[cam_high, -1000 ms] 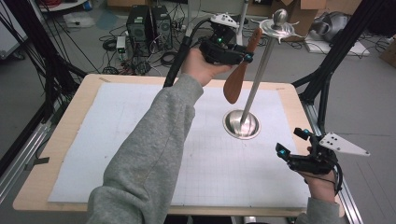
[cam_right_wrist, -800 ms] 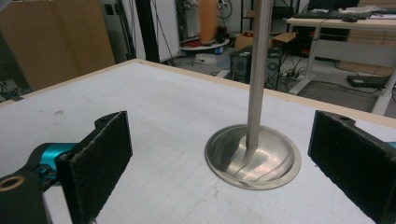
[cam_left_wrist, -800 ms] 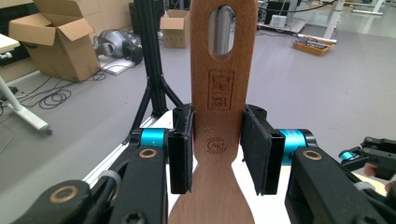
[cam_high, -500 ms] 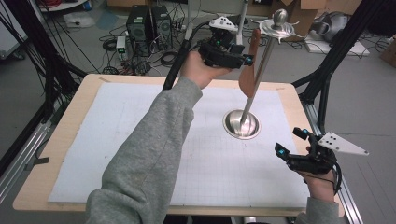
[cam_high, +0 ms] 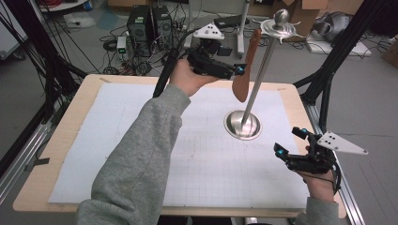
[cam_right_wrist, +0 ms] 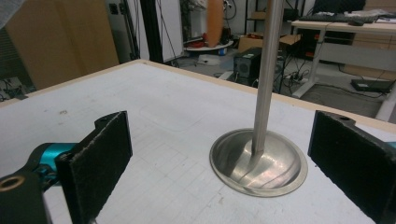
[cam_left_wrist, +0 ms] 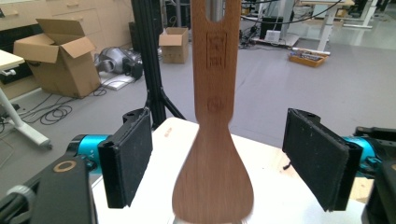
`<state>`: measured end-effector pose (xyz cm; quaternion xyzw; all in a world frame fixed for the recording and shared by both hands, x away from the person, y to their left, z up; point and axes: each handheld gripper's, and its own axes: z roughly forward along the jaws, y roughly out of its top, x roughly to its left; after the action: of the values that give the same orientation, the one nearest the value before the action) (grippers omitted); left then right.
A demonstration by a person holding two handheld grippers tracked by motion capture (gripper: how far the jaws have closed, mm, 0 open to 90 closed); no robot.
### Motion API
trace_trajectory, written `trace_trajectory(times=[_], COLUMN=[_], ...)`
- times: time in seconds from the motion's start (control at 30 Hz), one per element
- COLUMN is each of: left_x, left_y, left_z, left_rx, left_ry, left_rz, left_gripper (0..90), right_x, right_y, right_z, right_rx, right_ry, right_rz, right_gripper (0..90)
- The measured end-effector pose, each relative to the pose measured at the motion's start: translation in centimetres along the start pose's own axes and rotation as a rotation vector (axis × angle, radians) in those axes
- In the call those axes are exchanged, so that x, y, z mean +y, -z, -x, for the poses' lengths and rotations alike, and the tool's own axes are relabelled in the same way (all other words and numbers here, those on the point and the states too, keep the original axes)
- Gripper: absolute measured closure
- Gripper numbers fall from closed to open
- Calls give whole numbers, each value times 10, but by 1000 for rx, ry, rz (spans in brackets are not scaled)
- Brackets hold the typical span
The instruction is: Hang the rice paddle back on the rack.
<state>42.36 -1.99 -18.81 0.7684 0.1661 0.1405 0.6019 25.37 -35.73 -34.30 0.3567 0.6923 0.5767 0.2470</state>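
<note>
Your left tongs [cam_left_wrist: 219, 156] gape w/ the flat brown wooden spatula [cam_left_wrist: 215, 140] hanging between them off the shiny steel pole stand [cam_high: 248, 101], right tongs [cam_high: 295, 157] open & empty near its base, so prob. next: squeeze & lift it off.

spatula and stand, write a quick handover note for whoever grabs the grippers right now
Left gripper: open, raised at the far side of the table, jaws on either side of the wooden spatula without touching it.
Right gripper: open, holds nothing, low at the near right, facing the stand's base.
The spatula seems to hang from a hook at the top of the metal stand, on the white mat.
Done: spatula looks hung. Left: likely just draw the left gripper back.
</note>
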Motion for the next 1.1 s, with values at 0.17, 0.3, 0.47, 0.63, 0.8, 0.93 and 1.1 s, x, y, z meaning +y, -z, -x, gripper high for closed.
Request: trace_trajectory(times=[0.17, 0.3, 0.47, 0.63, 0.8, 0.93, 1.1], left_x=[-9, -21, -29, -36, -46, -55, -69], left_y=[10, 22, 34, 46, 57, 65, 80], left_z=[0, -2, -4, -6, -9, -10, -9], left_rx=[-12, -10, 2, 40, 61, 62, 51], left_ry=[-1, 22, 19, 21, 30, 46, 53], left_rz=[-4, -25, -12, 8, 29, 37, 46], left_gripper=[203, 205, 186, 131, 107, 97, 88], right_x=[2, 4, 4, 4, 4, 4, 4], right_y=[-2, -5, -10, -14, -16, -18, -19], right_z=[-3, -7, -10, -11, -12, -13, -14], right_rx=[5, 15, 22, 28, 31, 34, 37], right_ry=[10, 26, 31, 35, 44, 43, 47], right_rz=[1, -2, -13, -22, -25, -32, -35], right_gripper=[48, 48, 48, 48, 48, 48, 48])
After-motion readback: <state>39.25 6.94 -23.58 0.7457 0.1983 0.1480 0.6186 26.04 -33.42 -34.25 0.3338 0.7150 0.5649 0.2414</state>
